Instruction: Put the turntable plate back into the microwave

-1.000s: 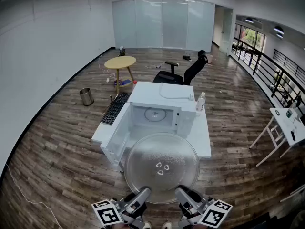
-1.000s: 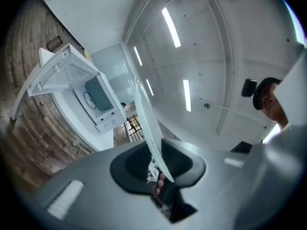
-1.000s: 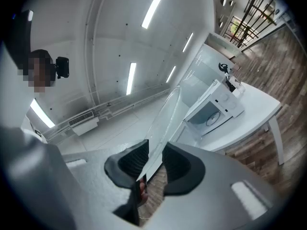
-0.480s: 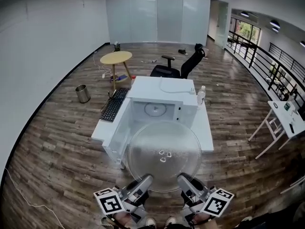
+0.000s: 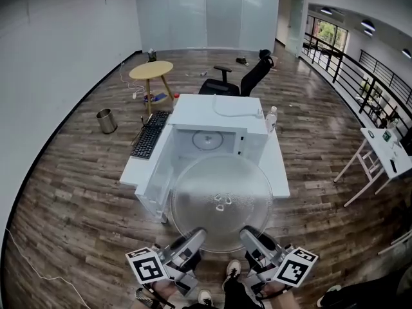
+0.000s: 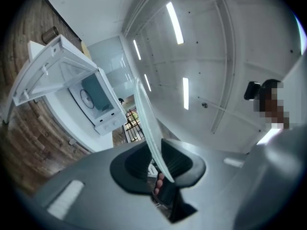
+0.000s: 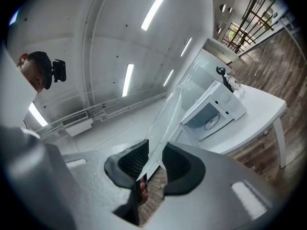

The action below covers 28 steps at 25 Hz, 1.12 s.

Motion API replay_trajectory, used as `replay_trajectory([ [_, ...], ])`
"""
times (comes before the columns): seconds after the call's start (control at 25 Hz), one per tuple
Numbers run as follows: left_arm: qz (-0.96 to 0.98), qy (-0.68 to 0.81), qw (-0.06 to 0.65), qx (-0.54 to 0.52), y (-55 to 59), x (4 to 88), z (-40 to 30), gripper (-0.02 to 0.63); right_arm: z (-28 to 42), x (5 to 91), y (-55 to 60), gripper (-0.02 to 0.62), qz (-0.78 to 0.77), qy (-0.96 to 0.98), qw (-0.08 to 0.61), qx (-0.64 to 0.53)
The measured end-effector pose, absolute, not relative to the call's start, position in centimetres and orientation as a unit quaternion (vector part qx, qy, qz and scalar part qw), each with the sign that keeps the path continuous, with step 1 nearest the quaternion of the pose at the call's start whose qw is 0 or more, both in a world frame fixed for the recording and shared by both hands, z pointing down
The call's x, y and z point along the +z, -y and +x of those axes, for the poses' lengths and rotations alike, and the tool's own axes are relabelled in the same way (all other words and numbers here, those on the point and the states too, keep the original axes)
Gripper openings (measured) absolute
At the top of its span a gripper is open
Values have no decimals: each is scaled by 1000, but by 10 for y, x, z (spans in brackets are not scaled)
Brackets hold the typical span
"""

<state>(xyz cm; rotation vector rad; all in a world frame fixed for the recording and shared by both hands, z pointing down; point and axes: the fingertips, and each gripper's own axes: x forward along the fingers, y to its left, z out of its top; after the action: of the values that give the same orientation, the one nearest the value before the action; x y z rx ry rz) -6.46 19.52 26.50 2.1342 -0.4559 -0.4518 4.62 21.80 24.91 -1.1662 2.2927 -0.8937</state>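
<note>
The turntable plate (image 5: pixel 221 185), a wide disc of clear glass with three small lugs at its middle, is held roughly level in the air, just near of the open microwave (image 5: pixel 217 116) and not yet inside it. Its far rim reaches the foot of the oven's mouth in the head view, though whether it passes over the sill cannot be told. The left tool (image 5: pixel 192 241) is clenched on the plate's near rim left of centre, and the left gripper view shows the glass edge-on, pinched between the two dark pads. The right tool (image 5: pixel 250 237) is clenched on the near rim right of centre in the same way, its pads pressing on the glass from both sides. The two tools are apart, each with its marker cube on the near side. The microwave stands on a white bench (image 5: pixel 280 180) with its door (image 5: pixel 157 177) swung open to the left, and a round ring shows on the cavity floor. A black keyboard (image 5: pixel 149 141) lies on the bench left of the oven, and a clear bottle (image 5: pixel 271 118) stands upright at its right. Beyond the bench are a black office chair (image 5: pixel 248 81) and, far left on the wood floor (image 5: pixel 77 192), a small metal bin (image 5: pixel 103 120).
</note>
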Motion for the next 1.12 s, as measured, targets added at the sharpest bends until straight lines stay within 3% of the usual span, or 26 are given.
replay_trajectory([
  [1.12, 836, 257, 438, -210, -50, 273, -12, 78, 100, 256, -52, 101, -347, -852, 177, -350],
])
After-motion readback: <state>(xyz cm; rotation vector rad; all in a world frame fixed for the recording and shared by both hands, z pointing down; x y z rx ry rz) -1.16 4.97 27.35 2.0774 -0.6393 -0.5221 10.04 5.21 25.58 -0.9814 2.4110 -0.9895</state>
